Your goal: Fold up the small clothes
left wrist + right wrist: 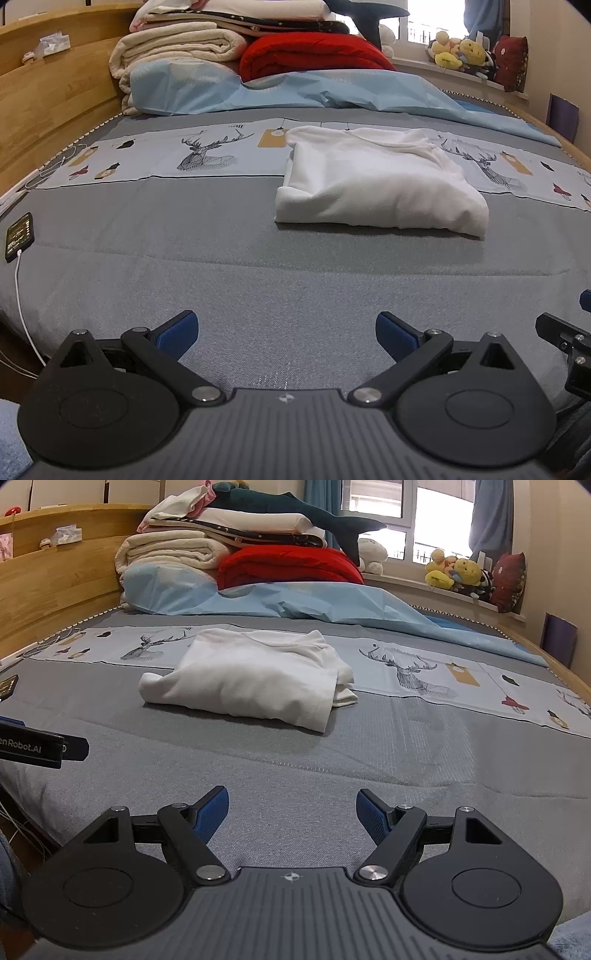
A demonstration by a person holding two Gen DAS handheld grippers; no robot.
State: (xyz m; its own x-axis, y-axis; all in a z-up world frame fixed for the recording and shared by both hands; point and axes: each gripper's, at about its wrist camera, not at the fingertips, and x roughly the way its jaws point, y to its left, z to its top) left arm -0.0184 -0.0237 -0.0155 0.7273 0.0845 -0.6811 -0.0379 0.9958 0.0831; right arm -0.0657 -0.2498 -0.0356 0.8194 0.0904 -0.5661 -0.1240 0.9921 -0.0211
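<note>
Our left hand-held gripper (287, 334) and right hand-held gripper (291, 812) hang spread and empty near the bed's (258, 266) front edge; the white garment (376, 184) looks folded, so we should only square its edges gently.

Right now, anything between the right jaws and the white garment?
Nothing: only bare grey bedcover lies between the open right gripper and the folded white garment. The right wrist view shows it.

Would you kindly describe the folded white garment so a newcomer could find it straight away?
Start at the wooden bed with the grey cover. Across it runs a pale band printed with deer. The folded white garment lies alone on that band's near edge, well apart from the stacked blankets at the headboard.
</note>
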